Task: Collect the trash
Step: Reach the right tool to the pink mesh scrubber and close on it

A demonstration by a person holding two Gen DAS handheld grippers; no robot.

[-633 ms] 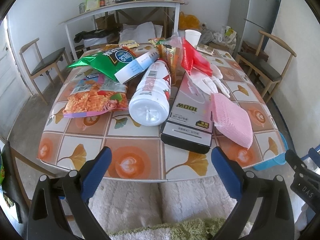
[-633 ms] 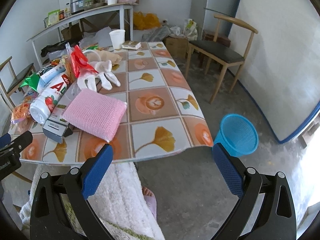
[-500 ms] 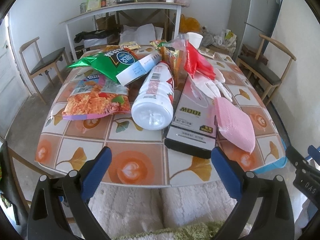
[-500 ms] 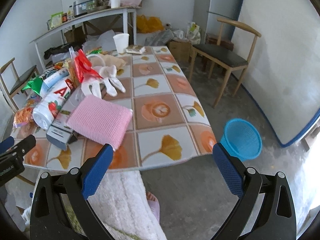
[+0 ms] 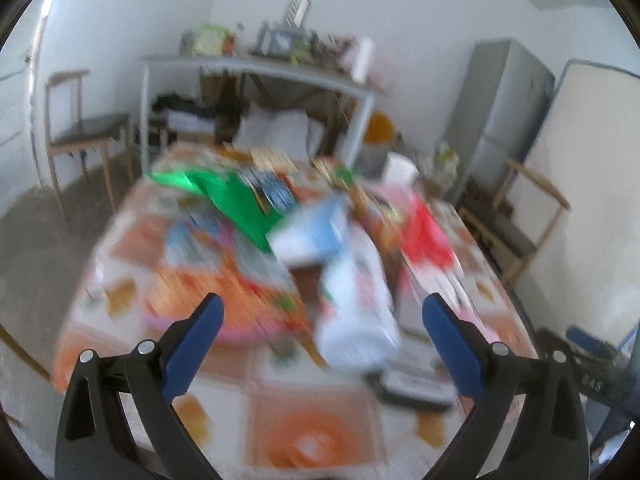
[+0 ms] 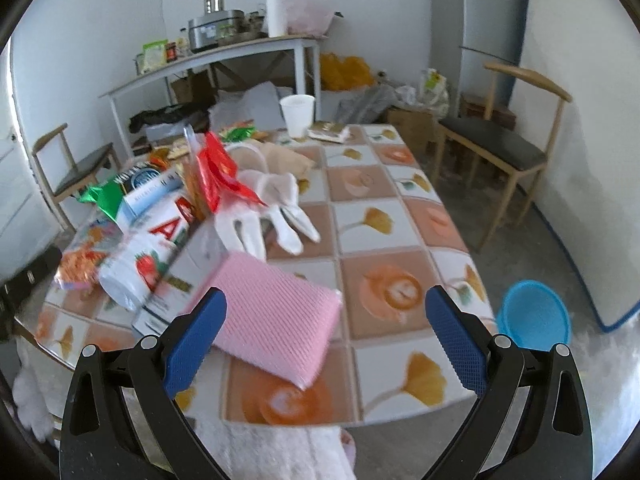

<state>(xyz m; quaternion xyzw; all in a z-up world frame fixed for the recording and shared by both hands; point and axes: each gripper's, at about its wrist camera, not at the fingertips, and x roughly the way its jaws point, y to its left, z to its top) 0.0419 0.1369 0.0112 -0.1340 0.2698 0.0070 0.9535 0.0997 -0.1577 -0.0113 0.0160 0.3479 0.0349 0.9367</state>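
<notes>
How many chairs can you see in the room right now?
2. One wooden chair stands right of the table by the wall; another chair stands at the far left. Others may be hidden.

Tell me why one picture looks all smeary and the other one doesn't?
Left wrist view: motion blur smears the green bag and white bottle; only the left tool, open, stays sharp. Right wrist view: mostly crisp, pink cloth and white gloves clear, edges bent by the fisheye lens; right tool open.
</notes>
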